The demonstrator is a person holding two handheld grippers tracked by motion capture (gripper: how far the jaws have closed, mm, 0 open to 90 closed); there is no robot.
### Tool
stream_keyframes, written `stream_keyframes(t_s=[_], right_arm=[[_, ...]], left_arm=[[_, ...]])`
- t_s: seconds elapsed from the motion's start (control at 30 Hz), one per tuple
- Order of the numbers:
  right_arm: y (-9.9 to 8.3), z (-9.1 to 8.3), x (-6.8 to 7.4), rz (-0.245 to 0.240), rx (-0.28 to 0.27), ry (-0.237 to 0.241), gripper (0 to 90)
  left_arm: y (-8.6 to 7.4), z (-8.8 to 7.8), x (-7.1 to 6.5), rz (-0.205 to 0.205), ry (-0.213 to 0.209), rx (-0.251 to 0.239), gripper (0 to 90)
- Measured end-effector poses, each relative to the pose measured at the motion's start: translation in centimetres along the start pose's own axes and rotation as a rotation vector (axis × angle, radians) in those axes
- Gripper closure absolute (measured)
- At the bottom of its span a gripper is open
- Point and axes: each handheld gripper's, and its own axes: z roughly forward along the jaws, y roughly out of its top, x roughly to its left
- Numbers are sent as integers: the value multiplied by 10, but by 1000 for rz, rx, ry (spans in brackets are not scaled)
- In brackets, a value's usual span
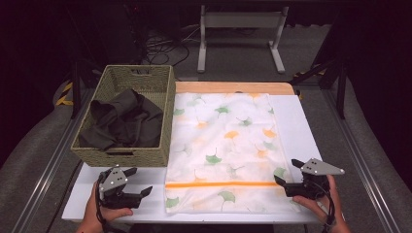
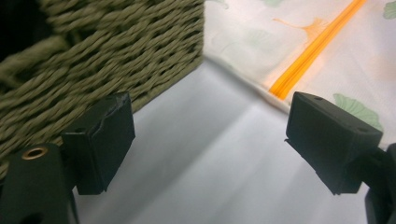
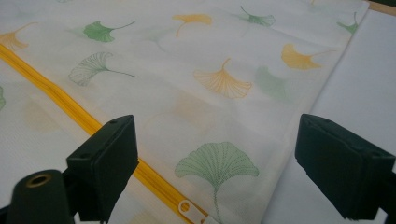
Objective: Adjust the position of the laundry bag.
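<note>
The white counter (image 1: 301, 131) carries a woven basket (image 1: 145, 155) at nine o'clock, with a dark garment (image 1: 124, 121) heaped inside, and a ginkgo-print laundry bag (image 1: 223, 141) spread flat across the middle, its left edge just beside the basket wall. An orange zipper (image 1: 223, 184) crosses the bag near its six o'clock end, and the zipper pull (image 3: 187, 206) lies at the bag's right corner.

The left gripper (image 1: 133, 182) hangs above bare counter at seven o'clock, its fingers (image 2: 105, 140) spread wide and holding nothing. The right gripper (image 1: 286, 172) sits at four o'clock by the bag's right edge, fingers (image 3: 107, 163) likewise wide apart, with cloth below them but nothing clamped.

Likely trouble: the fabric is thin and lies flat, so fingers closing on it may pinch both layers together and keep the bag from opening. The pull is small and flat, easy to slip off. With the left gripper away from the bag, a tug on the zipper could drag the whole bag instead.
</note>
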Motion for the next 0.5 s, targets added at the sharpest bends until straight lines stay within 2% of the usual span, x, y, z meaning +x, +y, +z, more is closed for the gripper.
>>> stream_keyframes(t_s=[0.17, 0.3, 0.33, 0.37, 0.43, 0.5], right_arm=[[1, -2, 2, -7, -31, -9, 178], [5, -7, 9, -53, -61, -33, 199], [5, -7, 10, -52, -68, -27, 199], [5, -6, 10, -49, -71, -15, 202], [5, -4, 10, -45, -53, -12, 205], [5, -2, 9, -35, -43, -7, 217]], left_arm=[[4, 1, -9, 38, -6, -32, 189], [5, -1, -13, 55, -17, -43, 190], [5, -1, -13, 55, -17, -43, 190], [6, -1, -13, 44, -42, -43, 191], [7, 1, -12, 32, -52, -41, 190], [9, 4, -12, 2, -57, -34, 190]])
